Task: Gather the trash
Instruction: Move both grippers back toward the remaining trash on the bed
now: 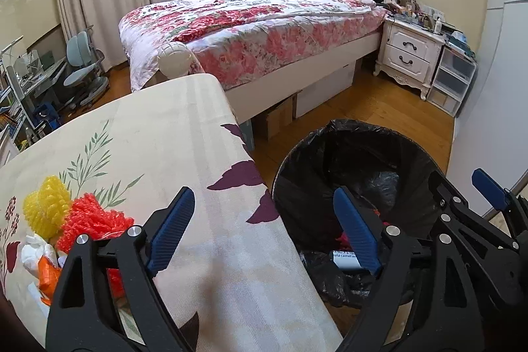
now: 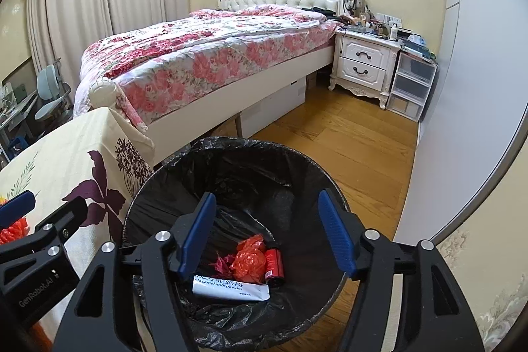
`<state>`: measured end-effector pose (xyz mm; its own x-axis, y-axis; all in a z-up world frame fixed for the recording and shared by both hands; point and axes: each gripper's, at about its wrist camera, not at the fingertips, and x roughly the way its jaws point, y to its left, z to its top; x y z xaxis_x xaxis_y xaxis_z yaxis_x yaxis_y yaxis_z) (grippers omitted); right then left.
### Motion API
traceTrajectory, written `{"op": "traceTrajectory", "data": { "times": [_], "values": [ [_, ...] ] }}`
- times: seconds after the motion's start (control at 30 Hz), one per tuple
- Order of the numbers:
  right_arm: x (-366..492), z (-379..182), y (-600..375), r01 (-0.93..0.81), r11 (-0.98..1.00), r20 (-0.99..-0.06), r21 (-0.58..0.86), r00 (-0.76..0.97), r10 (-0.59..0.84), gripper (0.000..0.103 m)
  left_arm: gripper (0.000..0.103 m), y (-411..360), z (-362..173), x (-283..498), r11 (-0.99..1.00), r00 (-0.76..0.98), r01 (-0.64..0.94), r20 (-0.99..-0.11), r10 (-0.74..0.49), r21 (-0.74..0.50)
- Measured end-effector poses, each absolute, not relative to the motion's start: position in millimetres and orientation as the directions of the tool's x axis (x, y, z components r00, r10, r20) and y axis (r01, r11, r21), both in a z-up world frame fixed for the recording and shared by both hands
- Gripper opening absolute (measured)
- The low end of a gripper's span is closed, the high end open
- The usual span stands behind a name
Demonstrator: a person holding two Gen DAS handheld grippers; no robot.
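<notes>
A round trash bin with a black bag inside stands on the wood floor, just beside the bench. At its bottom lie a white milk powder packet, a crumpled orange wrapper and a small red can on its side. More trash waits on the bench: yellow foam netting, red foam netting and white paper.
</notes>
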<state>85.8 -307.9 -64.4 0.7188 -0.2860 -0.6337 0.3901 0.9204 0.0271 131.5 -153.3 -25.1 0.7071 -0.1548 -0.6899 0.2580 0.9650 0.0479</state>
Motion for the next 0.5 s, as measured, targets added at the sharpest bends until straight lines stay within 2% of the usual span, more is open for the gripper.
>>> {"op": "traceTrajectory", "data": {
  "times": [0.5],
  "values": [
    [60, -44, -253, 0.253, 0.967, -0.613, 0.042, 0.77, -0.175, 0.066, 0.086, -78, -6, 80, 0.988, 0.73, 0.15, -0.678, -0.088, 0.033]
  ]
}}
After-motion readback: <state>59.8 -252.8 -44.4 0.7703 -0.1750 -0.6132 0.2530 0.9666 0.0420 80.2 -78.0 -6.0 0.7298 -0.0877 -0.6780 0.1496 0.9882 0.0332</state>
